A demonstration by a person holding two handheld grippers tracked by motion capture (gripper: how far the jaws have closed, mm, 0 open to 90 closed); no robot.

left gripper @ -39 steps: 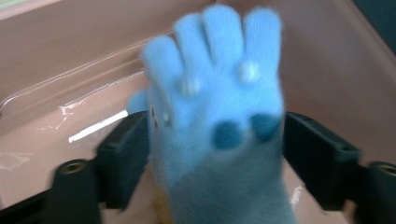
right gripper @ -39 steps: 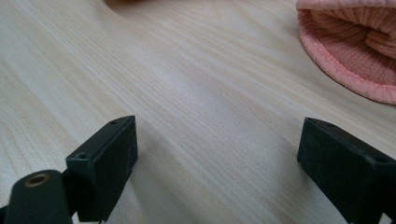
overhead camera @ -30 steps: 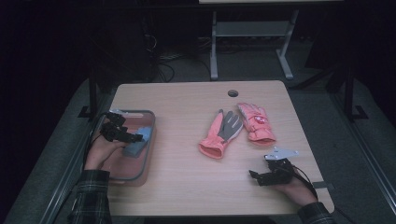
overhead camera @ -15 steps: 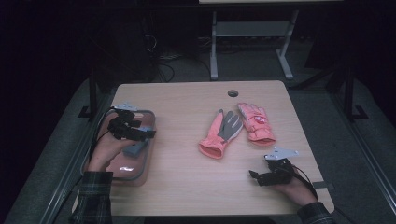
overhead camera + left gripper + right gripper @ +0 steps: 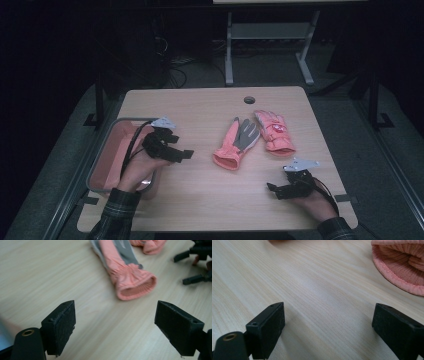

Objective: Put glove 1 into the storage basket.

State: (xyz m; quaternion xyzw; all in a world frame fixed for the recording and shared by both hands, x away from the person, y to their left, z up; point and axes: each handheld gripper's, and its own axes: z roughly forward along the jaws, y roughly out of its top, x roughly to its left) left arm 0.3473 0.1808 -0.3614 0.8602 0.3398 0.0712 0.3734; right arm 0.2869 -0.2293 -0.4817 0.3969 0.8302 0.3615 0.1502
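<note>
Room is dark, only the table is lit. Light wood-grain top, rounded corners, round grommet hole near the far edge. Grey carpet floor around it. Behind the table a white metal stand with a crossbar and splayed feet, probably legs of another desk. Tangle of black cables on the floor at far left. Dark stand legs at right, another dark upright at left. Walls too dark to make out.

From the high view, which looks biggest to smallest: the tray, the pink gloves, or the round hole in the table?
1. Tray, clearly largest.
2. The two gloves, too alike to rank.
3. Hole, smallest.
</note>
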